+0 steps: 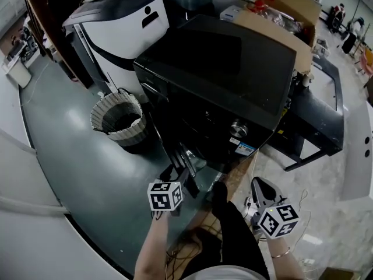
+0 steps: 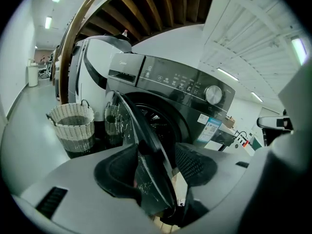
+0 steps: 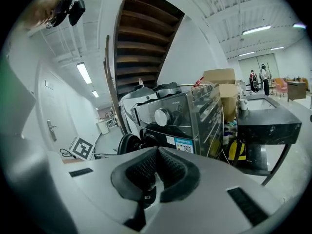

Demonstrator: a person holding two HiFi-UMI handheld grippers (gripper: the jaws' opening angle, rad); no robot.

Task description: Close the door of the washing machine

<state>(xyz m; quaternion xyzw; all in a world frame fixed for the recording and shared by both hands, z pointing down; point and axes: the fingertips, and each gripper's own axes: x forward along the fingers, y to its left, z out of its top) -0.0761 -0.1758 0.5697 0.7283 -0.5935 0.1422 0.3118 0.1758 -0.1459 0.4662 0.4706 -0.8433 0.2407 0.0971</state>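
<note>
The washing machine [image 1: 233,69] has a glossy dark casing and a shiny metal knob [image 2: 213,94]. The basket [image 1: 119,118] is rough woven fibre, and the box [image 1: 271,28] is matt cardboard.

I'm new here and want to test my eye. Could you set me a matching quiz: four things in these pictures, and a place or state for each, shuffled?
Things:
1 door
2 basket
3 knob
4 right gripper

Places or states:
A shut, holding nothing
B on the floor beside the washer
C open, its edge between the fingers of the left gripper
D silver, on the washer's front panel

Pairs: 1-C; 2-B; 3-D; 4-A
</note>
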